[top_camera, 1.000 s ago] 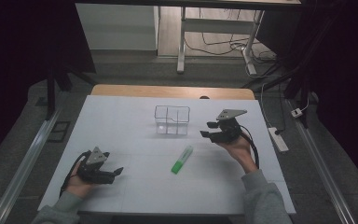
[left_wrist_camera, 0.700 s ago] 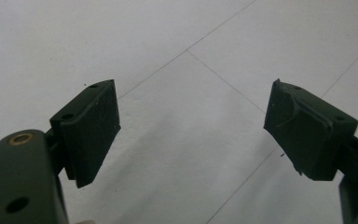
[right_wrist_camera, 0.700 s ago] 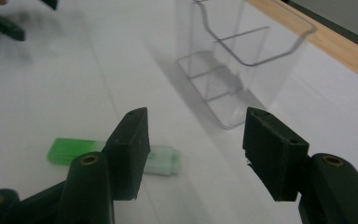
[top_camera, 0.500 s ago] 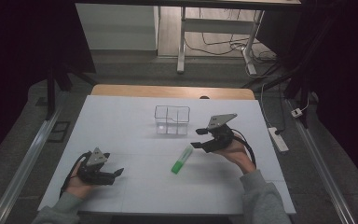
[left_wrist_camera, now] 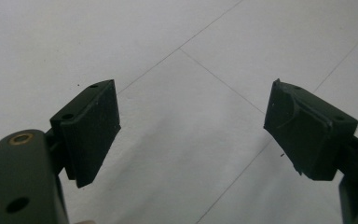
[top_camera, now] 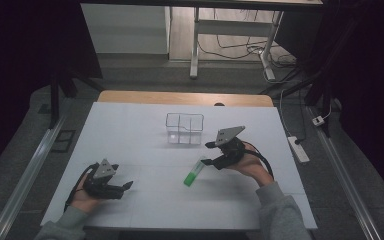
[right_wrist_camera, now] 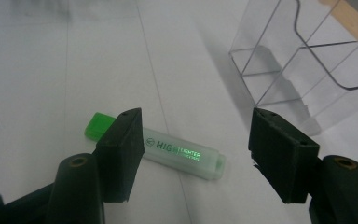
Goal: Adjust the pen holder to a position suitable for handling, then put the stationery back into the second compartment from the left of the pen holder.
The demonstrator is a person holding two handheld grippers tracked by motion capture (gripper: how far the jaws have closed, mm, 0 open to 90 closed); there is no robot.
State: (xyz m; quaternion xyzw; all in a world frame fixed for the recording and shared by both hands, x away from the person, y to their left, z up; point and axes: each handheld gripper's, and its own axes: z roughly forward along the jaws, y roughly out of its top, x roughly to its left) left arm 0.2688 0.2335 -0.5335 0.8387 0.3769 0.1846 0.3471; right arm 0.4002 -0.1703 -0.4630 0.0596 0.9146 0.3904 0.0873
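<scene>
A green highlighter (top_camera: 194,172) lies flat on the white table, right of centre. In the right gripper view the highlighter (right_wrist_camera: 182,154) has its green cap at the left and its pale end lying between the jaws. My right gripper (top_camera: 207,154) hovers just right of it. The right gripper (right_wrist_camera: 196,128) is open, its jaws have just been opening, and neither pad touches the marker. My left gripper (top_camera: 126,187) rests near the table's front left. Seen along its own jaws, the left gripper (left_wrist_camera: 191,107) is open over bare table.
A clear divided plastic organizer (top_camera: 185,128) stands behind the highlighter toward the far side; the organizer (right_wrist_camera: 303,60) sits at the upper right in the right gripper view. The table's far edge is a wooden strip (top_camera: 180,97). A power strip (top_camera: 298,149) lies on the floor to the right.
My right gripper has moved left and nearer, from beside the organizer to the highlighter's upper end, with its jaws standing wider. The left gripper has stayed put.
</scene>
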